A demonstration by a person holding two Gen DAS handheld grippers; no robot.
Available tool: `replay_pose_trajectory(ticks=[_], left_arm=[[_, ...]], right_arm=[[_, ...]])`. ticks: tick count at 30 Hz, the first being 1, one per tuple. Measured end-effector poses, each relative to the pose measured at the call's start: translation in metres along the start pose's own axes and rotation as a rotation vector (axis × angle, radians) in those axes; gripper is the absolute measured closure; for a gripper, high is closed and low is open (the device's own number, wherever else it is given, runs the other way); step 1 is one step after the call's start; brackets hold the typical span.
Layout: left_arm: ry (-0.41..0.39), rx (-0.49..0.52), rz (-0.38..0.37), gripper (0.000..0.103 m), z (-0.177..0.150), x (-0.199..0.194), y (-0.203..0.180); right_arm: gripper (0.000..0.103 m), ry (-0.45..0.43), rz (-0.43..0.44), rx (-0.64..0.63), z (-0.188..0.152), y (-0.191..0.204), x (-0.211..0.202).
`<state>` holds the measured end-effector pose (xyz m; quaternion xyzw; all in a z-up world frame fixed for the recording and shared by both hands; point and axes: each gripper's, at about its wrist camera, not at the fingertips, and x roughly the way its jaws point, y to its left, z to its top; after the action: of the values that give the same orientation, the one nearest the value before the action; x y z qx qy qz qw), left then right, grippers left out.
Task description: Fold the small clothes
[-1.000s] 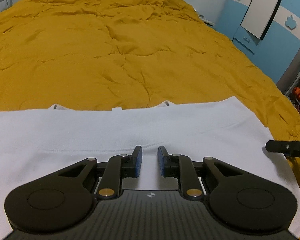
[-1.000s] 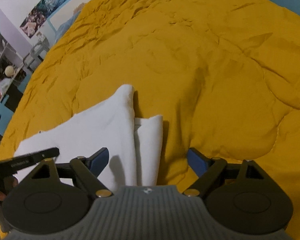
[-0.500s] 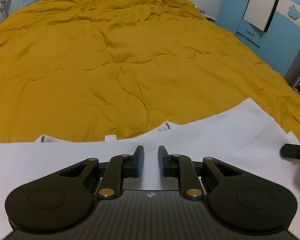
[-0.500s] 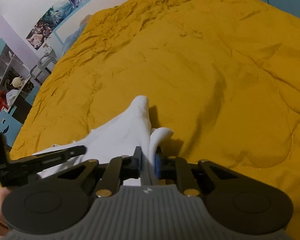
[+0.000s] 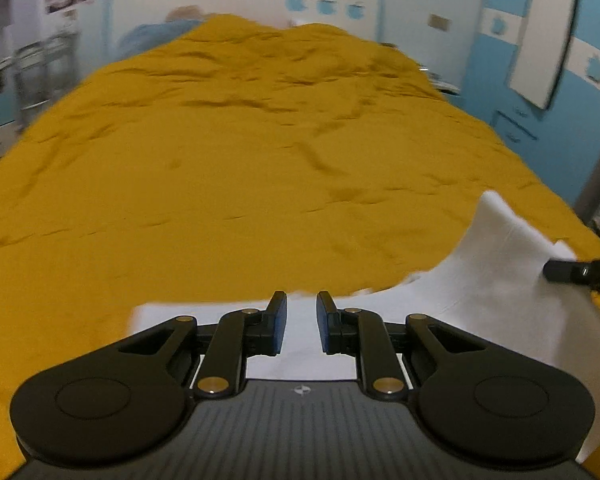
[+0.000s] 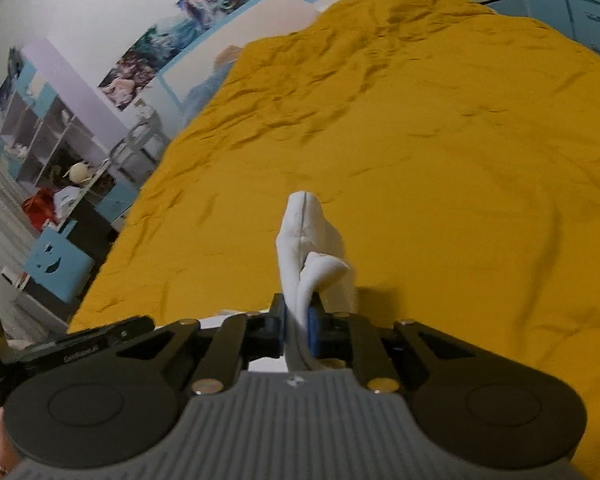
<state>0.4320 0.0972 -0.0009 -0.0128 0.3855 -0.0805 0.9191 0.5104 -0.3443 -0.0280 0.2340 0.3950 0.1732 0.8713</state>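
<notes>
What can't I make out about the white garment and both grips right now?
- White garment, left wrist view: lower part hidden behind the left gripper; motion blur hides whether the jaws pinch it.
- Right wrist view: the right gripper body hides the cloth below its shut jaws.

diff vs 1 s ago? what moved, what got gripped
The right gripper, wide open a second ago, closed on the white garment's edge. Both grippers then lifted the cloth off the yellow duvet, so more bedding shows. Unchanged: the left gripper still pinches its edge at the same narrow opening.
</notes>
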Motion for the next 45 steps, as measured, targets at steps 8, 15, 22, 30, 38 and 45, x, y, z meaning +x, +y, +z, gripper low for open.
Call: replay_pose_trajectory(ticks=[8,15,22,30,38,45], left_arm=[[-0.011,-0.15,0.08,0.082,-0.041,-0.054,0.092],[0.001,-0.277,0.026,0.082,-0.069,-0.043,0.132],[0.011,-0.358,-0.019,0.082,-0.089,-0.023,0.152],[0.025,-0.395,-0.011,0.082,-0.1,-0.018,0.169],[-0.009,-0.469,-0.088,0.077,-0.099,-0.063,0.168],[-0.036,-0.531,-0.206,0.053,-0.112,-0.111,0.159]], right_arm=[[0.097,0.055,0.055,-0.094,-0.024,0.132,0.04],[0.098,0.116,0.032,-0.195,-0.065,0.226,0.1],[0.098,0.169,0.015,-0.265,-0.103,0.27,0.158],[0.097,0.297,-0.012,-0.321,-0.137,0.278,0.216],[0.083,0.274,0.136,-0.384,-0.125,0.306,0.165],[0.082,0.185,0.186,-0.41,-0.123,0.297,0.068]])
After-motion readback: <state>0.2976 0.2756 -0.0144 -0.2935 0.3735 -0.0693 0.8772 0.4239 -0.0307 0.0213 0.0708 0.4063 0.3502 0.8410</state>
